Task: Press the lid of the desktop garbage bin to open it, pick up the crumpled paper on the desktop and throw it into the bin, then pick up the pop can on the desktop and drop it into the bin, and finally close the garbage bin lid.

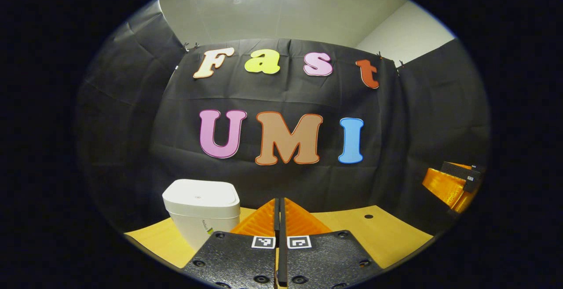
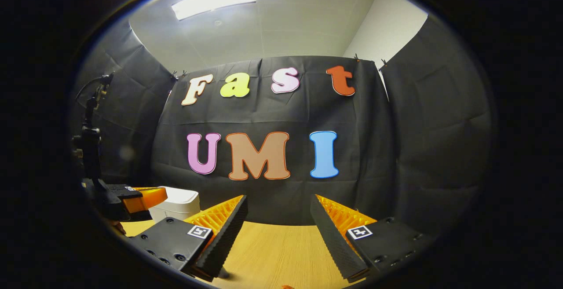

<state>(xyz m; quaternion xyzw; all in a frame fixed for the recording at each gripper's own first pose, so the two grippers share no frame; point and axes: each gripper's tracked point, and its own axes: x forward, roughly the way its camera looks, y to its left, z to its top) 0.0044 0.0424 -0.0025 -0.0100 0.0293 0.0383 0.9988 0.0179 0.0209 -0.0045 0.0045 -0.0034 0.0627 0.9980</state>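
Bin (image 1: 201,207) smooth, rounded, lid shut, wood-grain desktop (image 2: 272,254)

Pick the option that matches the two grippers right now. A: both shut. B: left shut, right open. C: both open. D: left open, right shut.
B: in the left gripper view the left gripper has its fingers pressed together with nothing between them, while in the right gripper view the right gripper has its fingers spread wide over the bare table; the garbage bin lid is down.
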